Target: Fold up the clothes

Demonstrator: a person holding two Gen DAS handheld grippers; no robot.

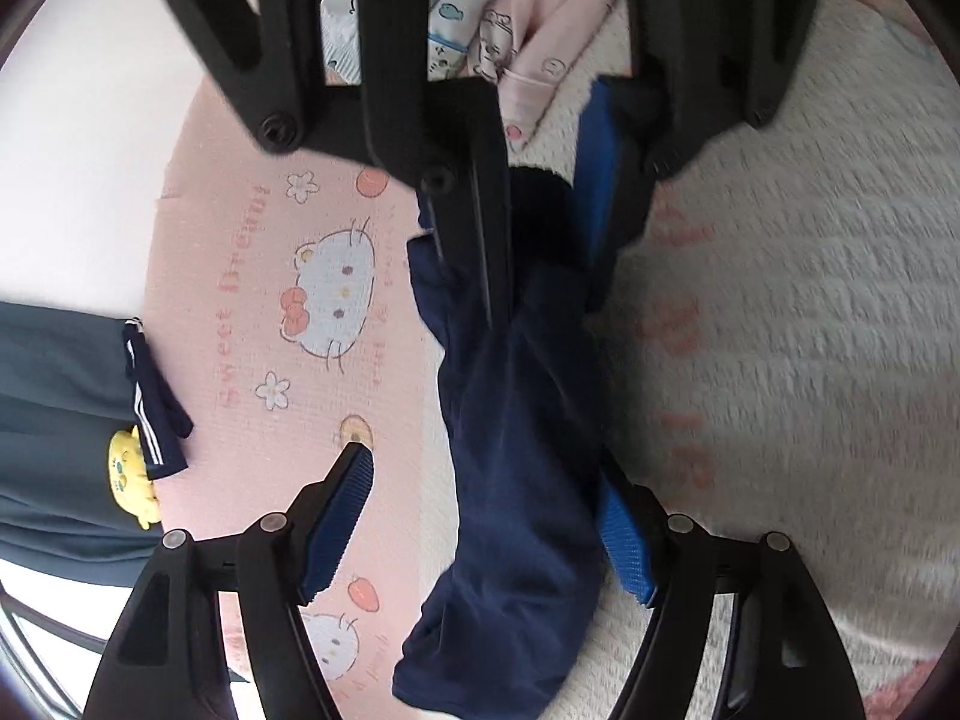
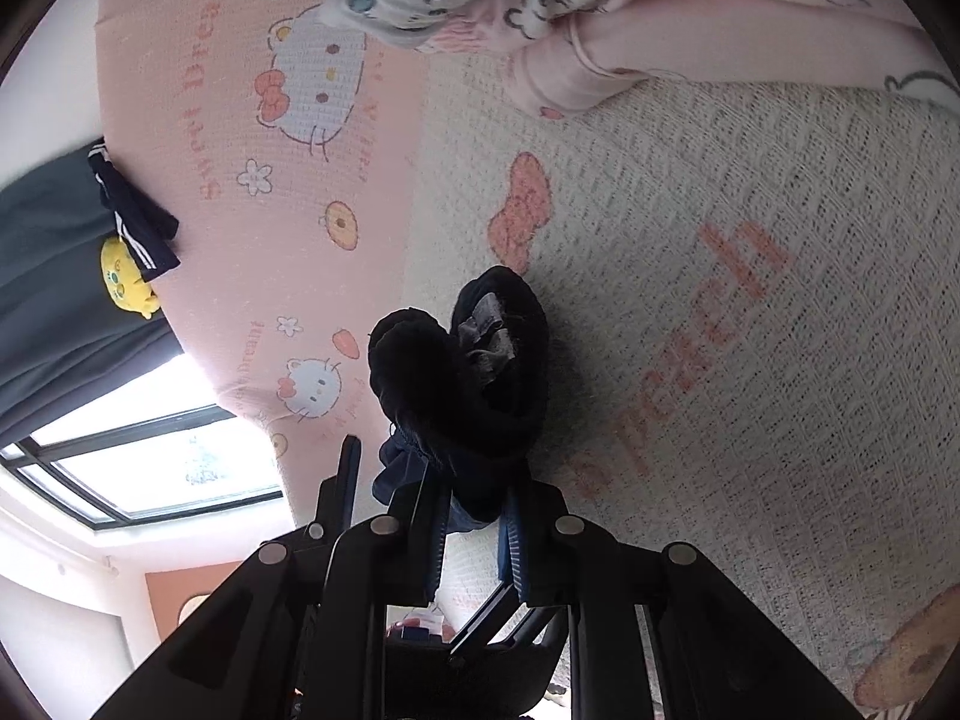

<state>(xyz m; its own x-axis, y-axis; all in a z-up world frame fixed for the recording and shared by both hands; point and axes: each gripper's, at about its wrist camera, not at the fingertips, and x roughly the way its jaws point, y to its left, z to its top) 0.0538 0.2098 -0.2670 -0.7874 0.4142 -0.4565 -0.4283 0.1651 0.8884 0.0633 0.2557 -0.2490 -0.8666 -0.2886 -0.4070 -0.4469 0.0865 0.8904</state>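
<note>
Left gripper (image 1: 486,528), jaws spread around the hanging navy-blue fabric garment (image 1: 516,480), appears only in its own view, whereas both views show the right gripper (image 2: 474,531) pinching that garment.

A crumpled navy garment (image 1: 516,480) is being held bunched above the pink-and-cream blanket (image 1: 270,324), one end pinched.

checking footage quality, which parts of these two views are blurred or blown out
Left wrist view: the cream knit blanket at right is motion-smeared, the far left wall washes out white. Right wrist view: sharp knit texture, but the window glares, and the dark garment loses detail.
</note>
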